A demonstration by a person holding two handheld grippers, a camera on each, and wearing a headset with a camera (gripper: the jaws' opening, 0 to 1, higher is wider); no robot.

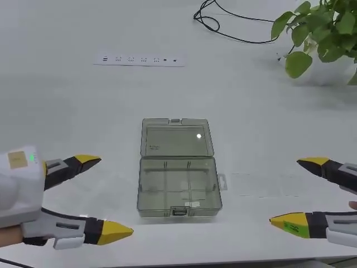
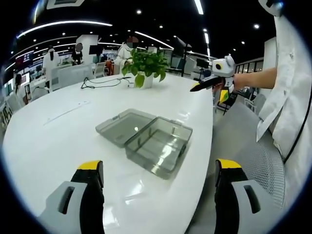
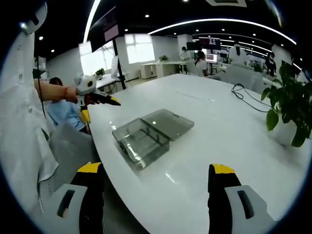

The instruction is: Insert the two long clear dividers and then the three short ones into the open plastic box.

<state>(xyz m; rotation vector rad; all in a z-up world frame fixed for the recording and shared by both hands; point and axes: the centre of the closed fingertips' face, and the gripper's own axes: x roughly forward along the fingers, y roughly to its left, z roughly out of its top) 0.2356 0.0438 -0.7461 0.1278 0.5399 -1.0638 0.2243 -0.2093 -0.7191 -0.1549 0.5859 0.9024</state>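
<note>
A smoky clear plastic box [image 1: 178, 190] lies open on the white table, its lid [image 1: 177, 137] folded flat away from me. Faint lines inside the base look like partitions. A faint clear strip [image 1: 262, 184] lies on the table right of the box. My left gripper [image 1: 109, 195] hovers open to the left of the box and my right gripper [image 1: 295, 191] open to the right, both apart from it and holding nothing. The left gripper view has the box [image 2: 146, 139] ahead of its open jaws [image 2: 158, 195]. The right gripper view has the box [image 3: 151, 134] beyond its open jaws [image 3: 156, 195].
A white power strip [image 1: 139, 59] lies at the back, with a black cable [image 1: 223, 28] and a potted plant [image 1: 323, 33] at the back right. The table's near edge runs just below the grippers. People sit at desks far behind.
</note>
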